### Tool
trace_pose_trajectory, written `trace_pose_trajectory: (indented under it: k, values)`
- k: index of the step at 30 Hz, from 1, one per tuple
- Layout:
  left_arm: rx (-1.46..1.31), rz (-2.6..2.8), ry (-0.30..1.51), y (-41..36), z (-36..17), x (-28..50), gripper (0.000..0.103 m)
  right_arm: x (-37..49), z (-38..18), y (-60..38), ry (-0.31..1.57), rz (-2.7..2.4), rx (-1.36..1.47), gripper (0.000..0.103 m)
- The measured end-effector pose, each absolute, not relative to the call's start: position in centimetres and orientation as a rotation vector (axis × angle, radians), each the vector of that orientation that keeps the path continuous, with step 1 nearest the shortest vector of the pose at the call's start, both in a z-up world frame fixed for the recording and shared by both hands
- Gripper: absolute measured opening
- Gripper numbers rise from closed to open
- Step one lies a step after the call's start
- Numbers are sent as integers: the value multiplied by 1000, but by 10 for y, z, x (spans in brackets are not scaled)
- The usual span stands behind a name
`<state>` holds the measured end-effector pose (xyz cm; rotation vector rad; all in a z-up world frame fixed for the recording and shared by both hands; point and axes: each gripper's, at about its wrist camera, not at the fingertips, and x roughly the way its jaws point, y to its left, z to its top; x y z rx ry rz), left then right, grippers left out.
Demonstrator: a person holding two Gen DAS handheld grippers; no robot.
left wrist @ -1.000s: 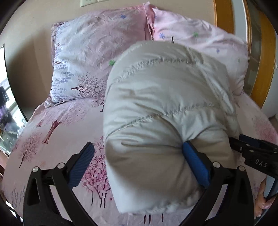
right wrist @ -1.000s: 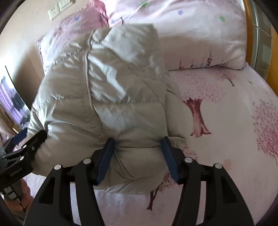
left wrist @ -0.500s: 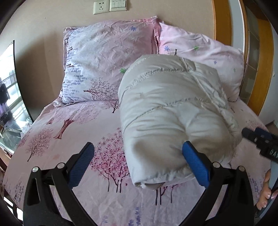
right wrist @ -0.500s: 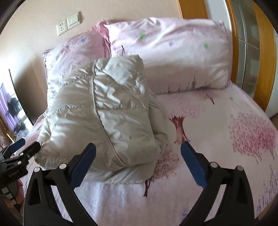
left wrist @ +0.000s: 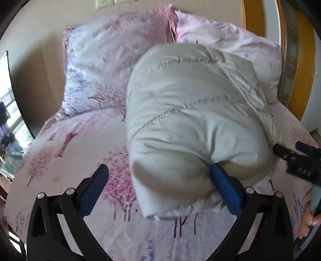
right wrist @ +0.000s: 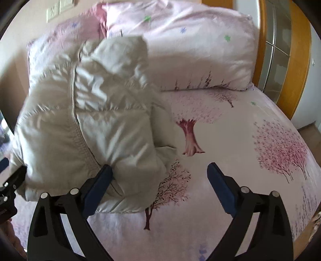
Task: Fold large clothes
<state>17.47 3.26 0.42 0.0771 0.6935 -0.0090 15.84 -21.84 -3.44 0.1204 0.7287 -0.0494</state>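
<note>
— Two grippers in view, both spread wide. My left gripper (left wrist: 158,184) has its right blue pad pressed into the near end of the puffer jacket (left wrist: 192,124), and its left pad stands free over the bedsheet (left wrist: 60,160), so it is released, not clamped.

— And the right one?

— My right gripper (right wrist: 159,179) is released as well. Its left pad touches the near edge of the jacket (right wrist: 90,124); its right pad hangs over bare sheet (right wrist: 240,130), well apart from the fabric.

— Where is the jacket lying?

— On the bed, as a folded, bulky bundle, pale grey-white and quilted. It runs from just ahead of my grippers up toward the pillows, and its far end overlaps the seam where the two pillows meet. From the right wrist view I see a zipper line running down the top layer.

— Describe the pillows.

— I see a patterned pillow (left wrist: 104,66) on the left and a pink pillow (left wrist: 240,52) on the right, both propped against the wall. From the left wrist view the right gripper's black body (left wrist: 301,166) sits beside the bundle's right flank; I can't tell if it touches there.

— Anything else?

— I see a wall socket plate (right wrist: 53,12) above the pillows and a wooden door frame (right wrist: 297,70) at the right. The frames are a little blurred.
</note>
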Motion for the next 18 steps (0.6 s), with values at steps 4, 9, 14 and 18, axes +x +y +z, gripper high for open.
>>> trace_pose_trajectory:
  k: [4, 9, 14, 18]
  values:
    - [93, 7, 688, 36, 8, 159, 101, 138, -24, -222, 687, -25, 133, 102]
    - [67, 18, 691, 41, 9, 139, 101, 116, -19, -211, 673, -23, 95, 102]
    - [94, 45, 739, 38, -1, 124, 101, 101, -20, -199, 677, 5, 74, 102]
    - [100, 52, 780, 35, -13, 114, 101, 94, -25, -193, 698, 26, 83, 102]
